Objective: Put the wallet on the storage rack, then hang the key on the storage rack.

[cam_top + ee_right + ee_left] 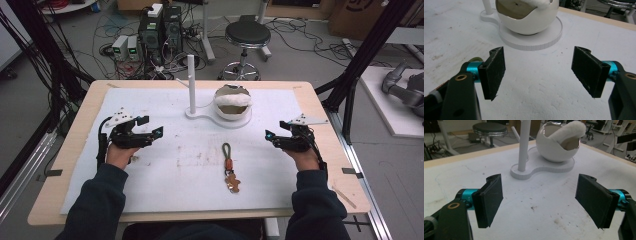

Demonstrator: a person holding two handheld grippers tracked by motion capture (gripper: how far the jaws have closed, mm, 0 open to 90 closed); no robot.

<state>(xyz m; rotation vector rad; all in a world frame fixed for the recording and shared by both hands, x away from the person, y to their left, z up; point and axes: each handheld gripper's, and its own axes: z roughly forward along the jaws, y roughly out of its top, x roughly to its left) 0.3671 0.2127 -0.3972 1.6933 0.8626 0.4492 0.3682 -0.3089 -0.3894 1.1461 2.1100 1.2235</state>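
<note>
Grippers sat well apart on the white mat [150, 190] covering the desk [75, 145], one in each hand. Left gripper [150, 127] had its jaws spread wide with nothing between them; in its own view the two black pads [490, 200] framed bare, speckled mat. Ahead of it and a little to its right stood a white post [524, 145] on a flat white base [544, 167], and on the wider end of that base rested a white bowl [556, 147] shaped like a cracked shell, with a white cloth roll [571, 130] lying across its opening. Right gripper [272, 131] also had its jaws wide apart and empty. In its view the bowl [529, 20] rose straight ahead and slightly to its left, the shiny inside showing, with the post [487, 6] farther left at the frame's edge.

Between the two grippers, nearer the right one and closer to the person than either, a keychain [229, 167] lay flat on the mat: a dark green cord loop at the far end, an orange middle piece, and a brown charm at the near end. It touched neither gripper. Dark sleeves [95, 205] covered both forearms. Beyond the desk stood a black stool [246, 37] amid floor cables.
</note>
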